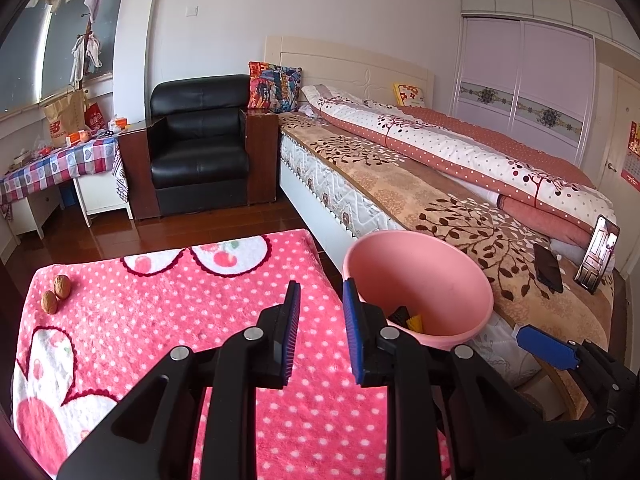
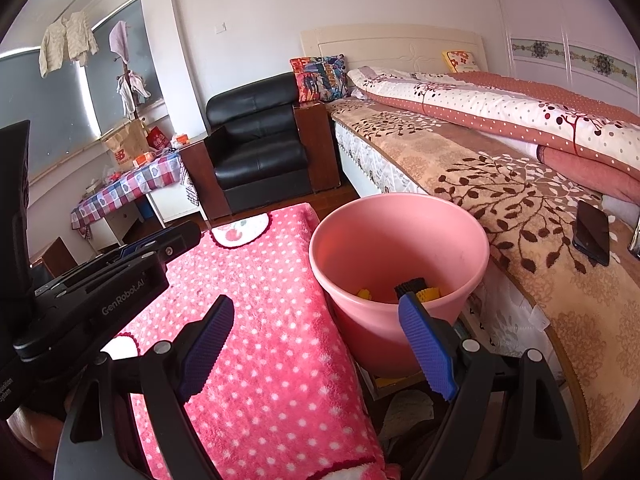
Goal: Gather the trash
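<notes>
Judging by the yellow and black scraps (image 2: 416, 289) already in the pink bin (image 2: 400, 240), collection is partly done. Two walnuts (image 1: 56, 293) remain on the polka-dot blanket (image 1: 180, 312). Left tool (image 1: 320, 332) and right tool (image 2: 320, 344) both stand spread, pinching nothing.

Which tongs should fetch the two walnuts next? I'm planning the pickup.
Left, probably. The two walnuts lie on the pink blanket in the left tongs' view; the right tongs face the pink bin.

Bright daylight — edges warped, perhaps vignetted
</notes>
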The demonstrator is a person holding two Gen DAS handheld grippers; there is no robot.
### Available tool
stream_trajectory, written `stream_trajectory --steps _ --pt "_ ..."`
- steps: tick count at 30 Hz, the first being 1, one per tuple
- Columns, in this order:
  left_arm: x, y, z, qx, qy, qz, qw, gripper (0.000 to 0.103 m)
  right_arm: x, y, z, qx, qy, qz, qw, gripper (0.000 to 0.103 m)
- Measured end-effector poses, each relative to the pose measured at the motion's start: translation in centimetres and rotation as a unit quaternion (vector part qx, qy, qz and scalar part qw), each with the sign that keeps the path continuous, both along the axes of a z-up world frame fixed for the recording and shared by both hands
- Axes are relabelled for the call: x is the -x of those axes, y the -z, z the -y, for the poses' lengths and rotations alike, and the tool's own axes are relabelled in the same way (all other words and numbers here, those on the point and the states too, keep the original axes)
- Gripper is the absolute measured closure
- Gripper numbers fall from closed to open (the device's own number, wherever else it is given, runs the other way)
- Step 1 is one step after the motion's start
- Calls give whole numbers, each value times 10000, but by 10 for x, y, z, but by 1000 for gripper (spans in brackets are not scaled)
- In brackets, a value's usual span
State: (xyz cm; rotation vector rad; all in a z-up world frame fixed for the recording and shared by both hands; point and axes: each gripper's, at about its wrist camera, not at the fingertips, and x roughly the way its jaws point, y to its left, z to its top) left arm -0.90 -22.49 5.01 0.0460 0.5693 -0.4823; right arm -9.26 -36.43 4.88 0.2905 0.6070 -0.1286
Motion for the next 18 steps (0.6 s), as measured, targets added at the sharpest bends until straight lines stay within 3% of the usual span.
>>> stream_trajectory --steps 18 --pt "0 0 1 8 3 -5 10000 81 0 -1 1 3 -17 -27 10000 20"
